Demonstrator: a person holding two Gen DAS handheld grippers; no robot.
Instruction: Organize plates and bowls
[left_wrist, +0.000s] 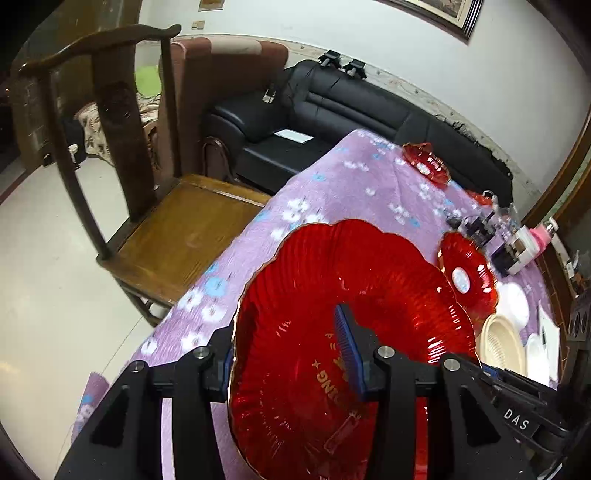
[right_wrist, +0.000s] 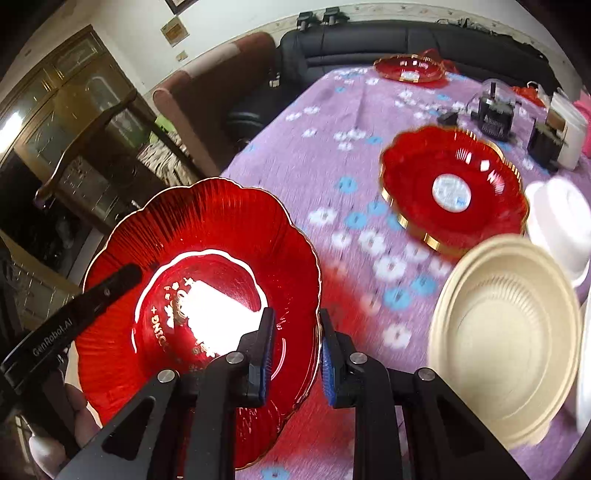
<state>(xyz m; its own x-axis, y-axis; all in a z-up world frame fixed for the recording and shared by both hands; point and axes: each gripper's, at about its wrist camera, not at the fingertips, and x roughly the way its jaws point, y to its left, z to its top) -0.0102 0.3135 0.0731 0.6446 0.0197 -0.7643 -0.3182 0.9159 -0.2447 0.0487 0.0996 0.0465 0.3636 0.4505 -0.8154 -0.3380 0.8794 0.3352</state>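
Note:
A large red scalloped plate (left_wrist: 332, 280) with a gold rim and gold lettering is held between both grippers, lifted at the near edge of the table. My left gripper (left_wrist: 288, 343) is shut on its left rim, one pad outside and one inside. My right gripper (right_wrist: 295, 321) is shut on the plate's (right_wrist: 207, 236) right rim. A smaller red plate (right_wrist: 452, 192) lies flat on the cloth to the right. Another red plate (right_wrist: 408, 68) sits at the far end. A cream plastic bowl (right_wrist: 506, 332) and a white bowl (right_wrist: 557, 221) stand at the right.
The table wears a purple flowered cloth (right_wrist: 332, 129). Black electronic parts (right_wrist: 495, 114) and a white container (right_wrist: 569, 136) crowd the far right. A wooden chair (left_wrist: 177, 229) stands left of the table, with a black sofa (left_wrist: 332, 107) behind.

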